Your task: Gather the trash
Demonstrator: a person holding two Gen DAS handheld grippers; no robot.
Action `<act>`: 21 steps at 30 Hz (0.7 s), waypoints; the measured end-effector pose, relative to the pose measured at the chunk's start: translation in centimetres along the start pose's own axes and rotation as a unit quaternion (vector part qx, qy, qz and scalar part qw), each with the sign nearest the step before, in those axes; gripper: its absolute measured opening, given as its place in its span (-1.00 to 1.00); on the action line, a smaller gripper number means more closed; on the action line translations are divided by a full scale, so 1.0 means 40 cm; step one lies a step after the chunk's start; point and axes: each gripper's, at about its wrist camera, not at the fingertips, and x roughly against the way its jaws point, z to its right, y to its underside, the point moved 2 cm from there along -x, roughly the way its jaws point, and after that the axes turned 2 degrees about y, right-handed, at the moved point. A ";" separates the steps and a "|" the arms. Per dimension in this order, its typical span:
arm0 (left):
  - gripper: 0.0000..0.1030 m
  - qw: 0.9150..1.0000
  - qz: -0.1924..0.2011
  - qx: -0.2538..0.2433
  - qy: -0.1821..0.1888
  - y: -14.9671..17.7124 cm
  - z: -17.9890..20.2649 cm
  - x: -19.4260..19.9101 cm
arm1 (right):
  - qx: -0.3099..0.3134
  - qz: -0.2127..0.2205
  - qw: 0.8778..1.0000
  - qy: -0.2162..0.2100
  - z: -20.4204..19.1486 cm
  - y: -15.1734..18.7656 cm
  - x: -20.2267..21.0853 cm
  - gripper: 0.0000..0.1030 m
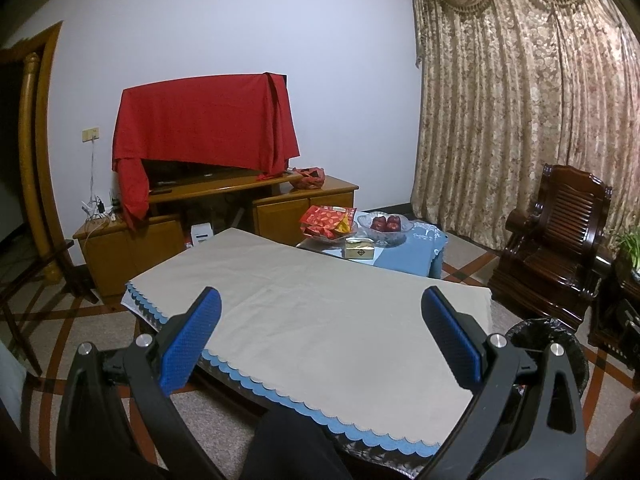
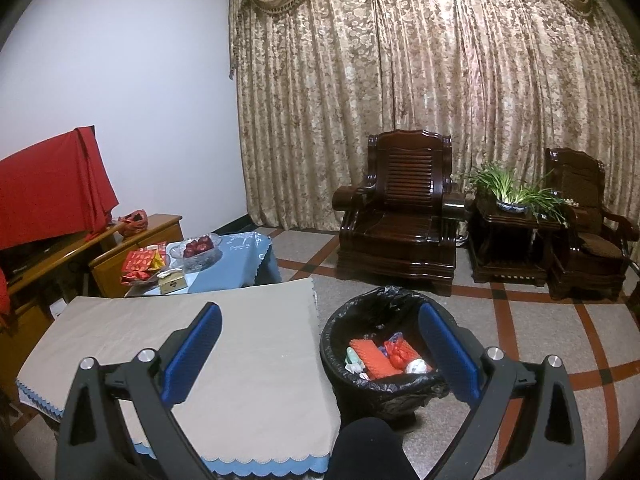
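Left wrist view, left to right. A TV stand stands at the far left, with a red cloth draped over the set on it. The left gripper hangs above the near edge of the coffee table, jaws spread wide, nothing between the blue pads. The beige cover on the table shows no loose item. On the far blue-covered table lie red snack packets, a fruit bowl and a small gold box. The trash bin shows only partly, at the near right, behind the right finger.

Right wrist view, left to right. The same beige table occupies the near left. The right gripper is likewise fully open and empty. The trash bin, lined with a black bag, stands on the floor just beside the table's right edge, directly ahead of and below this gripper. Collected trash already lies inside: an orange ridged piece, red wrappers, white scraps. Dark wooden armchairs stand well apart at the far right.

Governing relation: the bin lies right of the table, so the right gripper is the nearer one. Judgement: with the beige table bare, collection appears largely complete. Whether the far packets count as trash cannot be determined; if so, they lie ahead, far side, nearer the left gripper's line.
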 end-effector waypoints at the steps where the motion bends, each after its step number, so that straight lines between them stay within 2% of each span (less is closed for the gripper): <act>1: 0.89 1.000 -0.001 -0.001 0.000 0.000 0.001 -0.001 | 0.001 0.000 1.000 0.000 -0.001 0.000 0.000 0.88; 21: 0.89 1.000 -0.001 0.000 0.001 0.002 0.002 0.000 | 0.001 0.000 1.000 0.000 0.002 -0.001 0.000 0.88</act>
